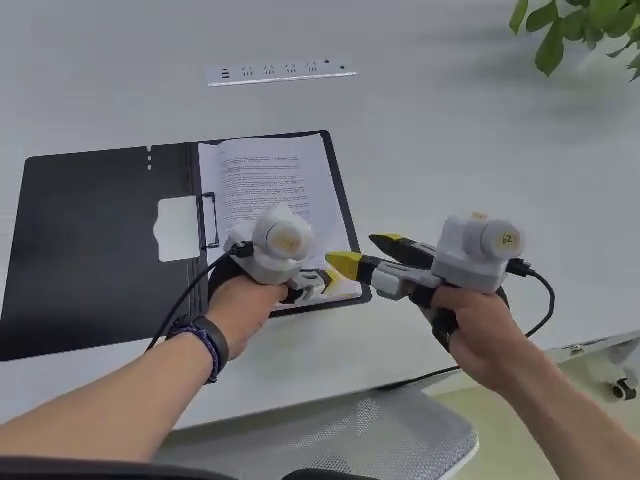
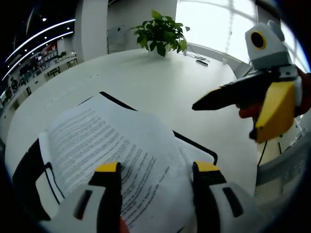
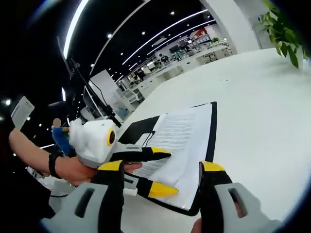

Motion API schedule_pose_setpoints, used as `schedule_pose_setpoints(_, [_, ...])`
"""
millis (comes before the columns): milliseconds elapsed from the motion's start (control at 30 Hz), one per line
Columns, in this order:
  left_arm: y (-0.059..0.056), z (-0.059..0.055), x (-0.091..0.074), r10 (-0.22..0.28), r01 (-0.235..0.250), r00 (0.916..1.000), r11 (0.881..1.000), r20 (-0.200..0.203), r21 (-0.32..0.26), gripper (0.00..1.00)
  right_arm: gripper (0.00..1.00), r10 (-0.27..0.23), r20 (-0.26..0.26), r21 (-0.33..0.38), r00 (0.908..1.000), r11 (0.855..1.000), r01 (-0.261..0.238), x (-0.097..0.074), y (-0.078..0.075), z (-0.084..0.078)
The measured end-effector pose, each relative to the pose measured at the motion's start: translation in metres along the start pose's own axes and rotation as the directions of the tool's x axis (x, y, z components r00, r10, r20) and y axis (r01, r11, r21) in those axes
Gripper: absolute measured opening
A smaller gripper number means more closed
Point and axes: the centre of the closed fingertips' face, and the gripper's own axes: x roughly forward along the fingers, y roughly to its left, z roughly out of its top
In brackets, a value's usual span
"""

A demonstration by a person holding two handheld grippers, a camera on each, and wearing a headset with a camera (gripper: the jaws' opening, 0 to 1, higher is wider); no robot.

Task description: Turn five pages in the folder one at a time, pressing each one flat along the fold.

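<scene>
Folder point(image 1: 90, 250): lying open on the white table point(image 1: 450, 130), black cover to the left, printed sheets on the right half.
Top page point(image 1: 275, 180): sitting on the right-hand stack; looking flat from the head view. In the left gripper view its near part point(image 2: 97, 141) is looking a bit humped, can't say if it's lifted.
Left gripper point(image 1: 318, 283): working at the page's bottom right corner, tongs standing wide.
Same, own view point(image 2: 158, 167): both yellow tips are framing the text, paper running under and btwn them.
Same, side-on from the right gripper view point(image 3: 165, 171): one jaw is lying over the print, the other over the bottom corner; touching or not, can't tell.
Right gripper point(image 1: 358, 252): hanging just off the folder's right edge near that corner, pointing at the left one, tongs wide, nothing btwn them.
Same, own view point(image 3: 161, 167): jaws are straddling the page corner point(image 3: 182, 133) and the black border point(image 3: 212, 131).
Same, seen from the left gripper view point(image 2: 226, 121): coming in from the right, above bare table beyond the folder edge point(image 2: 194, 143).
Head view extras: white card point(image 1: 180, 228) and clip point(image 1: 208, 220) on the cover, power strip point(image 1: 280, 72) at the far side, dark wristband point(image 1: 205, 345) on the left arm.
Plant point(image 1: 575, 30): standing at the far right corner; also showing in both gripper views point(image 2: 160, 31) point(image 3: 282, 29).
Right gripper view bkgd: long office w/ ceiling light strips.
</scene>
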Motion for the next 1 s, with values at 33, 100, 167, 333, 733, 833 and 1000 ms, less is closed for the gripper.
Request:
schedule_pose_setpoints(33, [0.000, 0.000, 0.000, 0.000, 0.000, 1.0000, 1.000, 0.001, -0.001, 0.59, 0.60, 0.000, -0.010, 0.007, 1.0000, 1.000, 0.000, 0.003, -0.002, -0.002])
schedule_pose_setpoints(100, [0.000, 0.000, 0.000, 0.001, -0.001, 1.0000, 1.000, 0.004, -0.003, 0.59, 0.60, -0.001, -0.012, 0.018, 0.9999, 1.000, 0.001, 0.012, -0.004, -0.003])
schedule_pose_setpoints(167, [0.000, 0.000, 0.000, 0.000, 0.000, 1.0000, 1.000, 0.004, -0.008, 0.59, 0.60, 0.007, -0.011, 0.048, 0.9999, 0.999, -0.006, 0.020, -0.005, -0.004])
schedule_pose_setpoints(333, [-0.001, -0.002, -0.004, -0.007, 0.007, 1.0000, 1.000, 0.005, -0.010, 0.59, 0.59, 0.043, -0.037, 0.081, 0.9984, 0.996, -0.040, 0.035, -0.004, -0.011])
schedule_pose_setpoints(733, [-0.011, -0.017, -0.028, -0.070, 0.070, 0.9974, 0.997, -0.018, -0.036, 0.64, 0.38, 0.087, 0.063, 0.178, 0.9942, 0.979, -0.097, 0.023, 0.006, -0.009])
schedule_pose_setpoints(833, [-0.010, -0.021, -0.038, -0.060, 0.060, 0.9982, 0.997, -0.007, -0.052, 0.64, 0.32, 0.081, 0.061, 0.168, 0.9948, 0.982, -0.091, 0.021, 0.006, -0.010])
schedule_pose_setpoints(1000, [-0.004, -0.027, -0.052, -0.042, 0.042, 0.9991, 0.997, 0.004, -0.057, 0.65, 0.16, 0.083, 0.065, 0.132, 0.9944, 0.987, -0.091, 0.022, 0.010, -0.007])
